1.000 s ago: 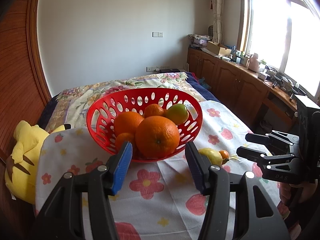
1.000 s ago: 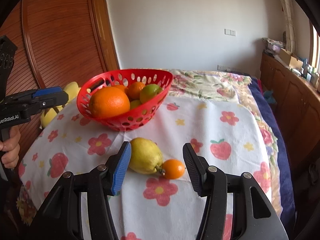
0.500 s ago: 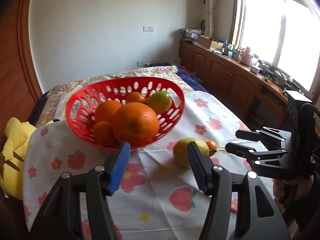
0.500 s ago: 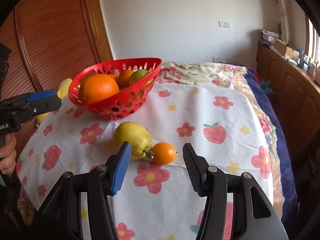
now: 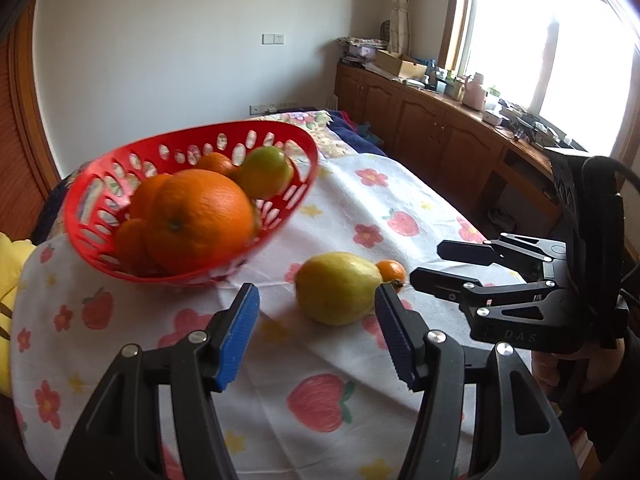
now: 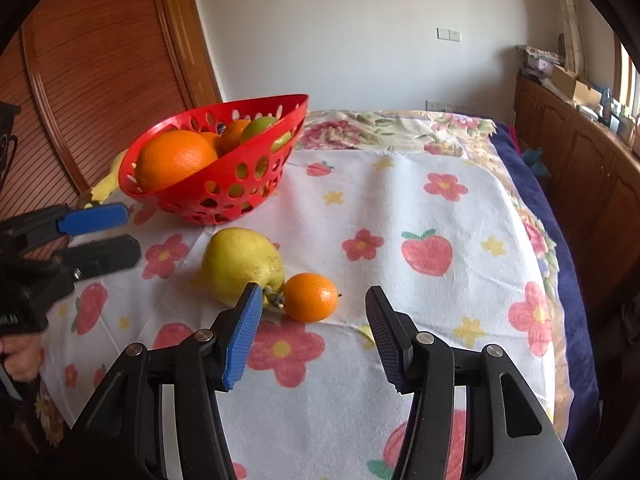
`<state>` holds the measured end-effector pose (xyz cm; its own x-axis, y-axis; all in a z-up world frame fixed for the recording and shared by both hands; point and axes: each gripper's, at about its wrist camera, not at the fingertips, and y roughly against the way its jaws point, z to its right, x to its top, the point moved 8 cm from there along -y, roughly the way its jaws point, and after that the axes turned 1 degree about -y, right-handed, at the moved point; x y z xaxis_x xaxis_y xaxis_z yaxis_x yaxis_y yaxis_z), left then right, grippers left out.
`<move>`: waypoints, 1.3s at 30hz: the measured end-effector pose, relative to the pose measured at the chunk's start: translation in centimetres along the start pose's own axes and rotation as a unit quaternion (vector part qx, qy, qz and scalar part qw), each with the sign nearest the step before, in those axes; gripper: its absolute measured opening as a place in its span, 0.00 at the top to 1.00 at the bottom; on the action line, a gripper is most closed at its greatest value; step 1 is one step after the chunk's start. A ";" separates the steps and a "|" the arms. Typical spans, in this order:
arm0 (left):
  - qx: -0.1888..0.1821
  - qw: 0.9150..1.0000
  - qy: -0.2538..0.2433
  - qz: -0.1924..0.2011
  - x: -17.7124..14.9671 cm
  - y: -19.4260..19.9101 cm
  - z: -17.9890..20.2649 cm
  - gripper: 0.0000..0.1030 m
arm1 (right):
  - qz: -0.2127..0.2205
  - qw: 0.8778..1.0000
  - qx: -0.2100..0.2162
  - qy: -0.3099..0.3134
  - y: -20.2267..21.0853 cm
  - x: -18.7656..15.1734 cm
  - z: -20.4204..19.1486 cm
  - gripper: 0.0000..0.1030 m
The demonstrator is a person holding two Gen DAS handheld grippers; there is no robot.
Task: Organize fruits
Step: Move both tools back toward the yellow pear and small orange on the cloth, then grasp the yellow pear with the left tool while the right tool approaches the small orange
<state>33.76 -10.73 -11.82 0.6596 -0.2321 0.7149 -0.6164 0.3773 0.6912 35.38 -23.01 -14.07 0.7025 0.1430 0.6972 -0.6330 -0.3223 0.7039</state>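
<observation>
Left wrist view: the left gripper (image 5: pixel 316 320) hangs over the cloth (image 5: pixel 304 360) with its jaws parted and nothing between the pads; they have just been opening. A yellow pear (image 5: pixel 338 288) lies just beyond the tips, a little right of the gap's middle, with a small orange (image 5: pixel 392 271) touching its far right side. At far left the red basket (image 5: pixel 100 196) holds a big orange (image 5: pixel 200 220), smaller ones and a green fruit (image 5: pixel 266 172). At right the right gripper (image 5: pixel 448 264) points in toward the 2 loose fruits, jaws apart and empty.

To take the pear well, I judge the left gripper should shift slightly right, spread wider than the fruit's body and close across its broad middle, clear of the small orange.

Right wrist view: the right gripper (image 6: pixel 312 328) has parted, empty jaws, and the small orange (image 6: pixel 311 297) sits just ahead, nearer its left pad. The pear (image 6: pixel 240 264) touches that orange, stem end toward it. The basket (image 6: pixel 256 184) stands at far left, near the pear, and the left gripper (image 6: pixel 108 236) comes in from the left.

Open cloth lies to the right and near side, while the cloth's right edge drops off where a nudged orange could roll; the 2 grippers converge closely.
</observation>
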 end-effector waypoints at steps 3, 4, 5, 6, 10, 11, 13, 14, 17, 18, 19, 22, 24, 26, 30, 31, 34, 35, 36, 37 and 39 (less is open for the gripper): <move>-0.009 1.000 0.000 -0.003 0.0 -0.9 0.7 0.40 | -0.001 1.000 0.000 -0.001 0.0 -0.2 0.2 0.47; -0.011 1.000 0.000 -0.005 0.1 -1.3 0.9 0.39 | -0.001 1.000 0.000 -0.002 0.1 -0.3 0.3 0.47; -0.012 1.000 0.001 -0.006 0.1 -1.6 1.0 0.38 | -0.001 1.000 0.000 -0.003 0.1 -0.3 0.3 0.47; -0.013 1.000 0.001 -0.007 0.1 -1.9 1.2 0.38 | -0.001 1.000 0.000 -0.004 0.2 -0.4 0.4 0.47; -0.015 1.000 0.003 -0.017 0.0 -3.0 1.4 0.38 | -0.001 1.000 0.003 -0.007 0.5 -0.4 0.7 0.47; -0.015 1.000 0.004 -0.020 0.0 -3.3 1.4 0.38 | -0.001 1.000 0.004 -0.007 0.5 -0.5 0.7 0.47; -0.016 1.000 0.007 -0.026 0.1 -3.9 1.3 0.38 | -0.001 1.000 0.004 -0.007 0.5 -0.5 0.8 0.47; -0.015 0.999 0.008 -0.028 0.0 -4.1 1.3 0.38 | -0.001 1.000 0.004 -0.007 0.5 -0.5 0.8 0.47; -0.012 0.999 0.015 -0.040 -0.2 -4.9 1.2 0.37 | -0.002 1.000 0.010 -0.011 0.3 -0.6 0.8 0.47; -0.012 0.999 0.018 -0.045 -0.4 -5.1 1.2 0.37 | -0.003 1.000 0.013 -0.013 0.3 -0.6 0.8 0.47; -0.008 0.999 0.016 -0.043 -0.3 -5.2 1.1 0.36 | -0.003 1.000 0.015 -0.015 0.3 -0.7 0.8 0.47; -0.008 0.999 0.015 -0.043 -0.2 -5.4 1.1 0.34 | -0.003 1.000 0.015 -0.015 0.3 -0.8 0.8 0.47; -0.002 0.999 0.012 -0.044 -0.2 -5.5 1.1 0.33 | -0.005 1.000 0.015 -0.015 0.2 -0.9 0.9 0.47; 0.008 0.999 0.004 -0.047 -0.2 -5.8 1.1 0.33 | -0.005 1.000 0.015 -0.015 0.2 -0.9 0.9 0.47; 0.001 0.998 0.002 -0.056 -0.6 -6.3 1.0 0.30 | -0.005 1.000 0.015 -0.014 0.2 -0.9 0.9 0.47; -0.007 0.998 0.007 -0.060 -0.8 -6.5 1.0 0.30 | -0.005 1.000 0.015 -0.013 0.1 -0.9 0.8 0.47; -0.020 0.998 0.013 -0.066 -1.1 -6.7 1.0 0.29 | -0.007 1.000 0.014 -0.010 -0.1 -0.8 0.7 0.47; -0.023 0.997 0.013 -0.068 -1.2 -6.8 1.1 0.29 | -0.008 1.000 0.014 -0.010 -0.2 -0.8 0.8 0.47; -0.026 0.997 0.013 -0.069 -1.3 -6.9 1.1 0.29 | -0.008 1.000 0.013 -0.009 -0.2 -0.8 0.8 0.47; -0.028 0.997 0.014 -0.067 -1.3 -6.9 1.1 0.29 | -0.009 1.000 0.012 -0.009 -0.3 -0.8 0.8 0.47; -0.033 0.997 0.018 -0.062 -1.4 -6.8 1.0 0.30 | -0.009 1.000 0.011 -0.009 -0.3 -0.8 0.9 0.47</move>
<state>36.60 -13.90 -17.40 0.7441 -0.2491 0.6198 -0.5003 0.4069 0.7642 35.28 -23.83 -14.96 0.7196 0.1313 0.6819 -0.6130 -0.3412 0.7126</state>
